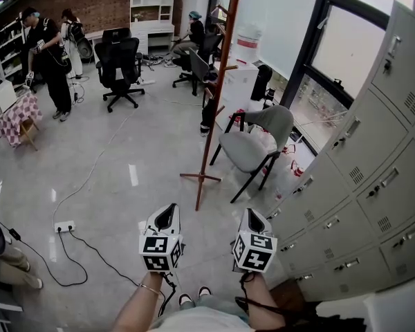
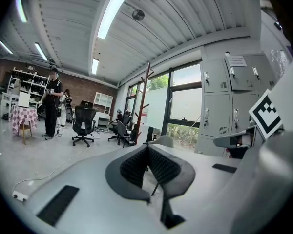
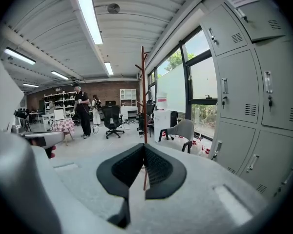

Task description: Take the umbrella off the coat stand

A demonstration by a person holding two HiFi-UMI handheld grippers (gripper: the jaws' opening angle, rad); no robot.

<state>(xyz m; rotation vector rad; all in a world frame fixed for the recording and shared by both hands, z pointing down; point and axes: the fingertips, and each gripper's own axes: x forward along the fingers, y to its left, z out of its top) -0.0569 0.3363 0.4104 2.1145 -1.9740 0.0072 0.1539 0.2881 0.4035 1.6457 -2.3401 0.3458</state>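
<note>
umbrella (image 1: 207, 113) barely discernible on coat stand (image 1: 222, 61)

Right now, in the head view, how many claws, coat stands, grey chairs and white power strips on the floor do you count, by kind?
Claws: 2, the left claw and the right claw
Coat stand: 1
Grey chair: 1
White power strip: 1
Total: 5

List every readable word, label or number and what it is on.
No text here can be read.
The notice on a locker: too small to read.
The red band on the white container: blurred.
The marker cubes: square patterns only, no letters.
</note>
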